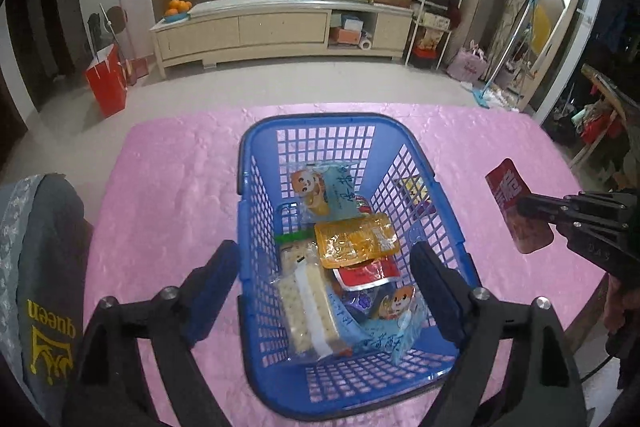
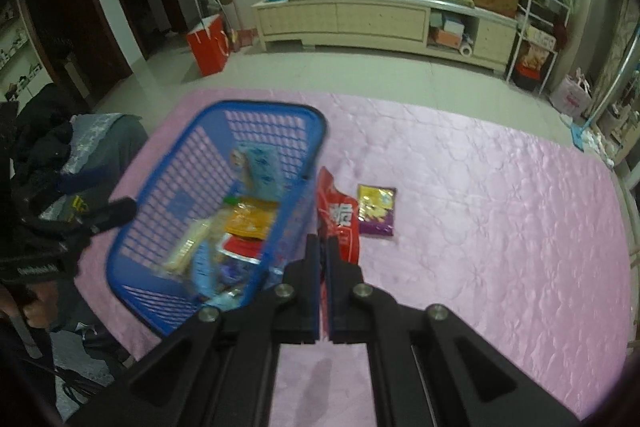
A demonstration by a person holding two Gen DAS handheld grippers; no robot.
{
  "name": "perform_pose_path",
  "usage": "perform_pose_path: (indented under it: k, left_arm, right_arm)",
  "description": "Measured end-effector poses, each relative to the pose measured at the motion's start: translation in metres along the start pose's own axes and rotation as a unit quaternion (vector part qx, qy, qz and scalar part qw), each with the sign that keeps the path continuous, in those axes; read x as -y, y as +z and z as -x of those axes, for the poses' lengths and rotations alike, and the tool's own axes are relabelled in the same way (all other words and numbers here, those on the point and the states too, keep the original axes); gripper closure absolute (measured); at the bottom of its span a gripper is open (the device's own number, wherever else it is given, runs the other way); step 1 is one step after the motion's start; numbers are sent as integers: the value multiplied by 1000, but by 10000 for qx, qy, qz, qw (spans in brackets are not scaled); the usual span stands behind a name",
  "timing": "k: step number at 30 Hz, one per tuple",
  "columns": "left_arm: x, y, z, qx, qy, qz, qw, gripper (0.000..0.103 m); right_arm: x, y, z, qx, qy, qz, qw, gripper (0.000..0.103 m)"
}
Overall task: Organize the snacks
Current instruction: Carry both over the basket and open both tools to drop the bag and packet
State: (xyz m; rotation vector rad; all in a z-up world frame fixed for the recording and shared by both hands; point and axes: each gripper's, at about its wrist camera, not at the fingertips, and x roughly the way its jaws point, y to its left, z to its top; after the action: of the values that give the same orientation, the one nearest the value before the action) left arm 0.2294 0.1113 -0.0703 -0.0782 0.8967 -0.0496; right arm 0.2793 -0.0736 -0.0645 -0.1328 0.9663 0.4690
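A blue mesh basket (image 1: 312, 119) stands on the pink tablecloth and holds several snack packets, among them an orange packet (image 1: 356, 239) and a pale cracker pack (image 1: 308, 311). My left gripper (image 1: 326, 267) hovers over the basket's near half, open, with nothing between its pads. My right gripper (image 2: 323, 243) is shut on a red snack packet (image 2: 338, 215), held up off the cloth just right of the basket (image 2: 256, 105). In the left wrist view the same red packet (image 1: 508, 187) hangs from the right gripper (image 1: 524, 207) at the right edge. A purple-and-yellow packet (image 2: 376, 211) lies flat on the cloth.
The pink tablecloth (image 2: 480, 227) stretches to the right of the basket. A grey garment with yellow lettering (image 1: 44, 267) is draped at the table's left side. Beyond the far table edge is floor, a red bag (image 1: 106, 79) and a low cabinet (image 1: 280, 27).
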Motion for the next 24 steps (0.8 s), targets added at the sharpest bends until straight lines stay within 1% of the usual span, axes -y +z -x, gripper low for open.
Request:
perform_pose_path:
  k: [4, 7, 8, 9, 13, 16, 20, 24]
  left_arm:
    - [-12, -3, 10, 39, 22, -25, 10000, 17]
    - [-21, -7, 14, 126, -45, 27, 9999, 9]
    - [-24, -8, 15, 156, -65, 60, 9998, 2]
    - [-29, -9, 16, 201, -70, 100, 9997, 0]
    - [-43, -13, 17, 311, 69, 162, 9994, 0]
    - [-54, -16, 17, 325, 45, 210, 9992, 0]
    - [-65, -22, 14, 269, 22, 224, 9994, 0]
    - [-72, -26, 6, 192, 141, 211, 9995, 0]
  right_arm:
    - [-26, 8, 6, 68, 64, 210, 9997, 99]
    - [-47, 14, 7, 85, 130, 392, 9991, 99]
    - [-56, 17, 6, 87, 142, 483, 9987, 99]
    - [-62, 18, 5, 86, 149, 552, 9983, 99]
    - [-80, 21, -3, 23, 186, 731, 9972, 99]
    - [-92, 26, -18, -87, 140, 863, 9961, 99]
    - [-99, 31, -42, -270, 55, 946, 9951, 99]
    - [-107, 30, -70, -567, -34, 1038, 9930, 99]
